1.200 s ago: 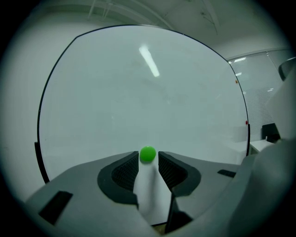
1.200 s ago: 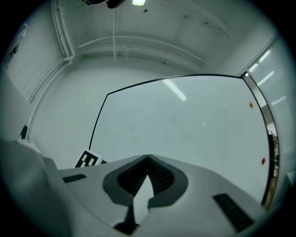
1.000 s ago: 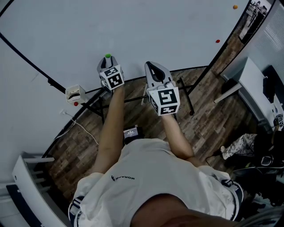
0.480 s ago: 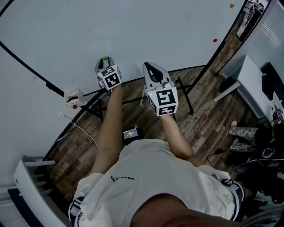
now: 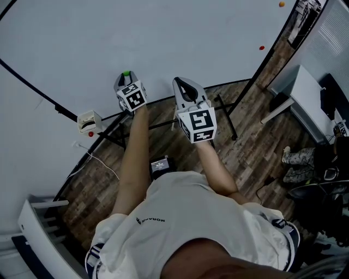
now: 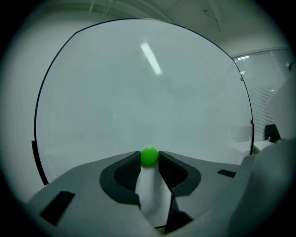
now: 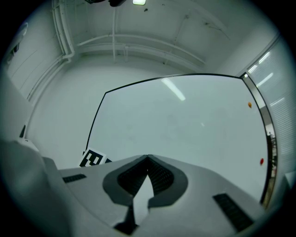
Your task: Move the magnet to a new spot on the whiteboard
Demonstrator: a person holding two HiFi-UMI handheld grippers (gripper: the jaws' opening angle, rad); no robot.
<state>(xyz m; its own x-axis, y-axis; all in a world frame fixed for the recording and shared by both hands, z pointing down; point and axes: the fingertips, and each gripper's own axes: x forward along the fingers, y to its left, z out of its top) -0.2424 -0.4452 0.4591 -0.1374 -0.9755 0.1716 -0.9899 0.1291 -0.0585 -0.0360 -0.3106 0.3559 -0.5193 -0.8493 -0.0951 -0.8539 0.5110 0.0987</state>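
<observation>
A small green ball magnet point(image 6: 149, 156) sits pinched between the tips of my left gripper point(image 6: 149, 159), right at the whiteboard point(image 6: 138, 92). In the head view the same magnet point(image 5: 126, 73) shows at the nose of the left gripper point(image 5: 127, 77), low on the whiteboard point(image 5: 163, 38). My right gripper point(image 5: 184, 85) hangs beside it to the right, a little back from the board. Its tips meet with nothing between them, as the right gripper view shows point(image 7: 148, 157).
A red magnet point(image 5: 262, 47) and an orange magnet point(image 5: 281, 4) stick near the board's right edge. A white holder point(image 5: 87, 119) hangs at the board's lower left. A dark box point(image 5: 161, 164) lies on the wooden floor. A white table point(image 5: 305, 98) stands at the right.
Both grippers stay where they were, and the green magnet is still held. The head view has shifted slightly. At the right edge, a pair of shoes has moved up the floor.
</observation>
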